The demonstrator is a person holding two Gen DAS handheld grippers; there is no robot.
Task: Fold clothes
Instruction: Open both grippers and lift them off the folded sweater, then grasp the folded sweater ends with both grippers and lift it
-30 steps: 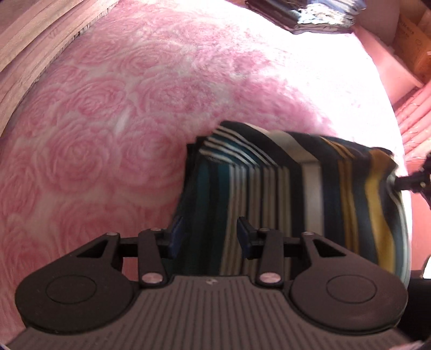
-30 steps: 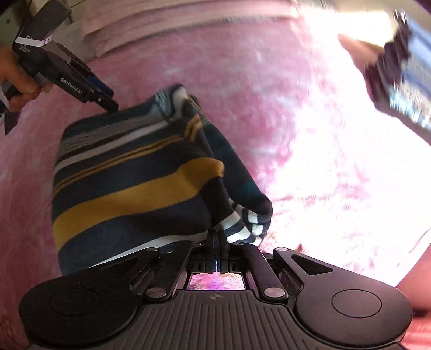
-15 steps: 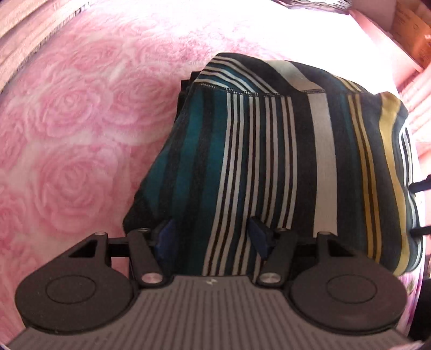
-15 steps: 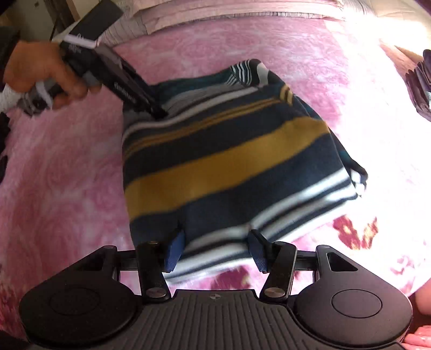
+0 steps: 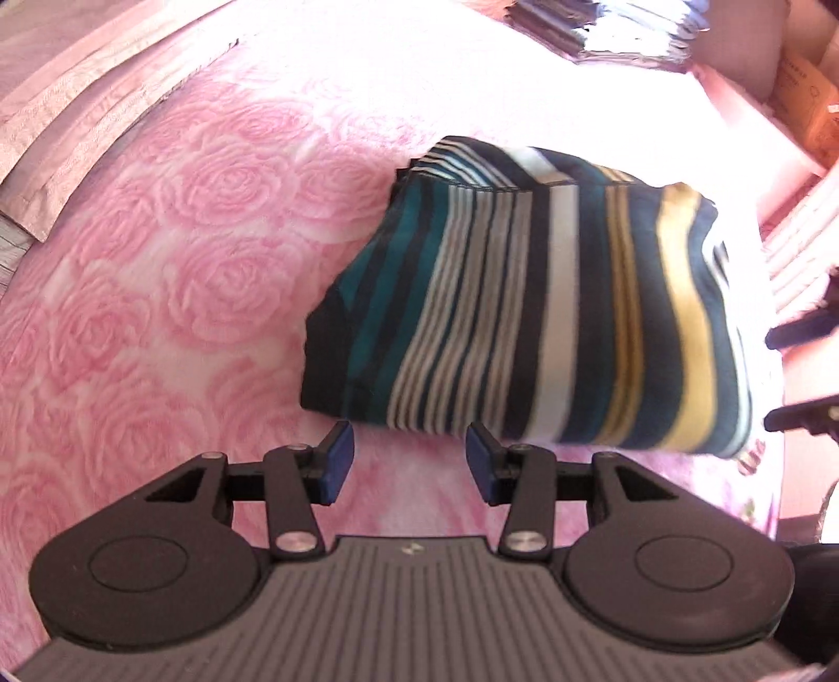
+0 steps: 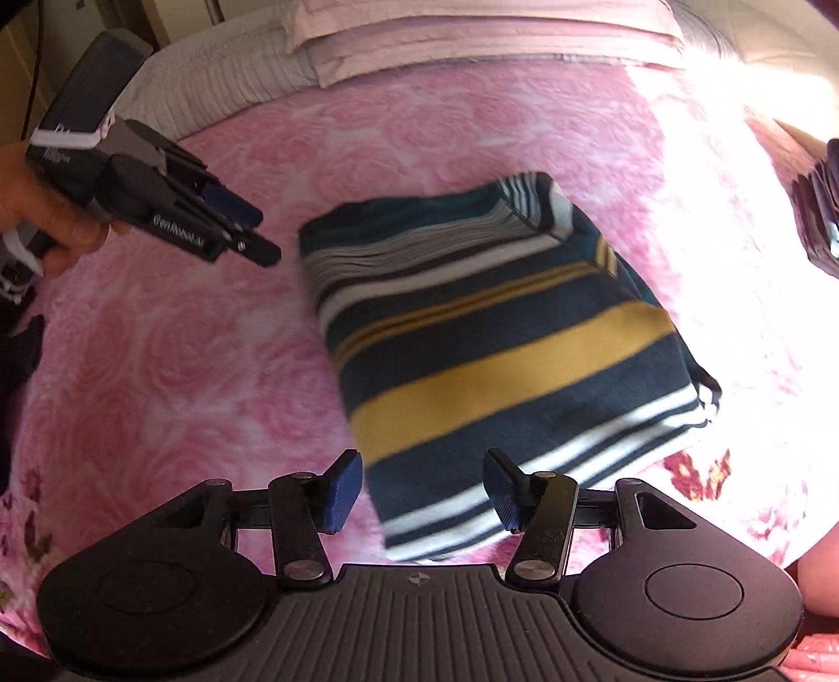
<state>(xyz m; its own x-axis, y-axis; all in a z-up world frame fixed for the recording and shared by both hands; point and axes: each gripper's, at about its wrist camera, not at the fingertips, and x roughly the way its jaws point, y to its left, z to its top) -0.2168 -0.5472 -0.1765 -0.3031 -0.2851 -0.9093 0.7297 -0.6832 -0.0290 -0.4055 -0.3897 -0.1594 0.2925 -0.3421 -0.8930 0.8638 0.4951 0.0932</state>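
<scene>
- A folded striped garment (image 6: 503, 357) lies flat on a bed under a pink rose-patterned blanket (image 6: 173, 377). Its bands are dark teal, yellow, white and grey.
- Left gripper (image 5: 409, 461): its fingers (image 5: 335, 461) are spread and have just been closing a little. Nothing is between them, and the near edge of the garment (image 5: 524, 315) lies just beyond their tips, apart from them.
- In the right wrist view the left gripper (image 6: 246, 236) is held by a hand (image 6: 47, 210) just left of the garment, not touching it.
- Right gripper (image 6: 422, 490): its fingers (image 6: 343, 490) stand spread. The garment's near corner shows in the gap between them, but the pads do not seem to press it; the edge is blurred here.
- A dark stack (image 5: 603, 26), probably more folded clothes, sits at the far edge of the bed.
- Pale pink folded bedding (image 6: 472, 36) lies along the head of the bed.
</scene>
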